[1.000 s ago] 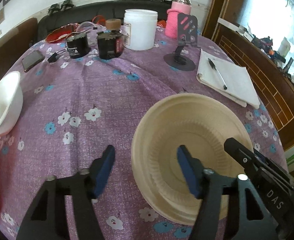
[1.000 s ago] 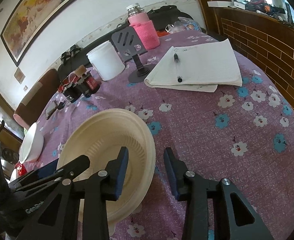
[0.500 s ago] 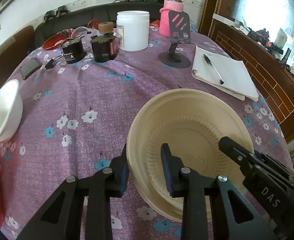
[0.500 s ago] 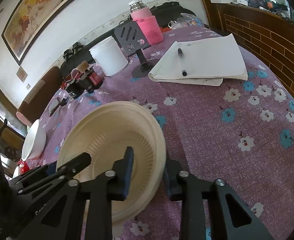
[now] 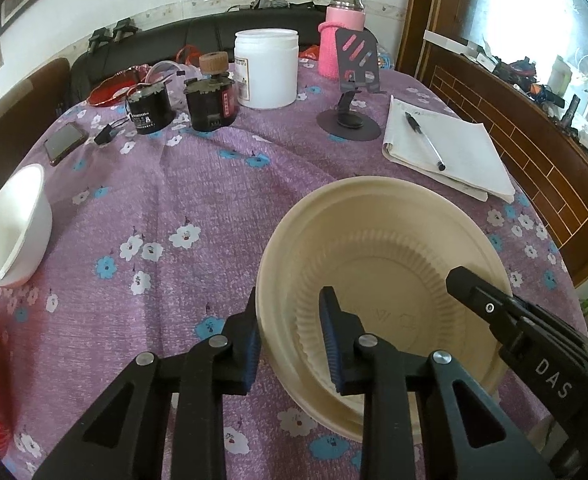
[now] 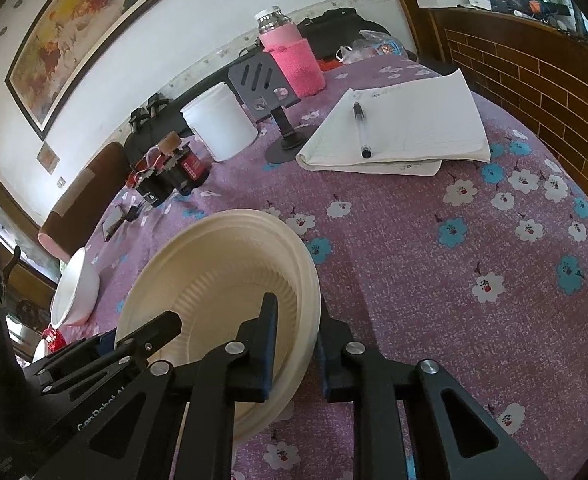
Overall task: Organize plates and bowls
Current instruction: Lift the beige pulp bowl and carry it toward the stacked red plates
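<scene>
Since a second ago both pairs of jaws have just been closing and now pinch opposite edges of the cream paper plate (image 5: pixel 378 248), which has tipped up a little off the cloth on its right side. At the far left of the left wrist view, a white bowl (image 5: pixel 11 228) sits on the purple flowered tablecloth (image 5: pixel 165 200), well apart from the plate. Next comes the left gripper (image 5: pixel 289 336), its blue-padded fingers clamped over the plate's left rim, one pad outside and one inside the dish. The plate itself lies near the front of the table, right of centre in that view. On its other side the right gripper (image 6: pixel 294 340) bites the right rim the same way, with one finger inside and one beyond the edge. Behind the plate stand two dark jars (image 5: pixel 181 104), a white tub (image 5: pixel 265 68), a pink-sleeved flask (image 5: pixel 342 36) and a black phone stand (image 5: pixel 352 92). At the right a notebook (image 5: pixel 450 152) carries a pen (image 5: pixel 424 140).
</scene>
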The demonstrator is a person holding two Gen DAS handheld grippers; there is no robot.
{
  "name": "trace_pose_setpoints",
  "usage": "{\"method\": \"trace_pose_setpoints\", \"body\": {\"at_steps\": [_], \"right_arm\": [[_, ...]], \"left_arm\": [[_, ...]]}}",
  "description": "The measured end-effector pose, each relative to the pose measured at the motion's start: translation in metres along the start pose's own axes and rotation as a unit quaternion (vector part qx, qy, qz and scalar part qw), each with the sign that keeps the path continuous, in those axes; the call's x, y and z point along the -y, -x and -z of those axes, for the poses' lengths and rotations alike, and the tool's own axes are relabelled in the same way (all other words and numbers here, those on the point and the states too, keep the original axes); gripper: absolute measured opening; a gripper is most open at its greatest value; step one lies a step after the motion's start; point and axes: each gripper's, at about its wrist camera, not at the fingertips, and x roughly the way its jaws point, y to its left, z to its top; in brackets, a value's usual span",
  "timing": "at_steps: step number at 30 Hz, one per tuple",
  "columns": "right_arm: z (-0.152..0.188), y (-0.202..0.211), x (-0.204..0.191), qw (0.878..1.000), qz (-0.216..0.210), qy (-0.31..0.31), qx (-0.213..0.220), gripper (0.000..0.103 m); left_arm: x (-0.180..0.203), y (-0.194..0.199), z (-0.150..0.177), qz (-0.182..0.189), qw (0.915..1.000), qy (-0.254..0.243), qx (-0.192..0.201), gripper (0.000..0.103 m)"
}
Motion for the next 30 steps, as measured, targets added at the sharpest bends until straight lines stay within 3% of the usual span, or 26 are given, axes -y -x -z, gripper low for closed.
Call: {"method": "trace_pose_setpoints", "body": {"at_steps": [30], "right_arm": [[0.004, 0.004, -0.009, 1.000, -0.026, 0.010, 0.012, 0.017]], "left_arm": [[-0.008, 0.021, 0.008, -0.006, 0.9998, 0.001, 0.018, 0.026]]}}
